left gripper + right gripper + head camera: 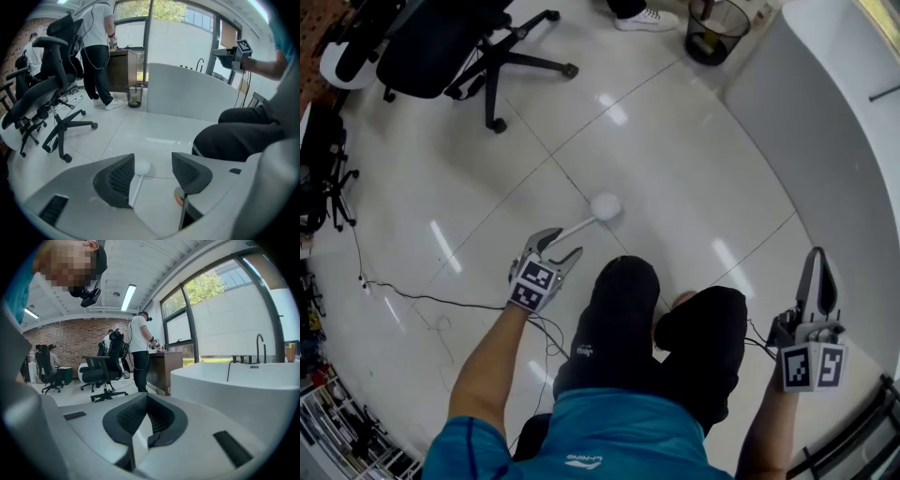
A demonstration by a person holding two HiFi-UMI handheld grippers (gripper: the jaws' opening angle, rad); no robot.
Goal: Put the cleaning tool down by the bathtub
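The cleaning tool [602,208], a white stick with a round white head, lies on the glossy floor in front of the person's knees. Its handle points back toward my left gripper [562,242]. In the left gripper view the tool [140,169] shows between the wide-open jaws of the left gripper [152,161], its handle close beside the left pad [119,180], and neither pad presses on it. The white bathtub [825,141] curves along the right. My right gripper [817,255] is raised next to the tub, and in its own view the right gripper [146,397] is shut on nothing.
A black office chair [459,47] stands at the far left and a black waste bin [717,28] by the tub's far end. A thin cable [422,298] runs over the floor at the left. A standing person [98,47] is near the bin.
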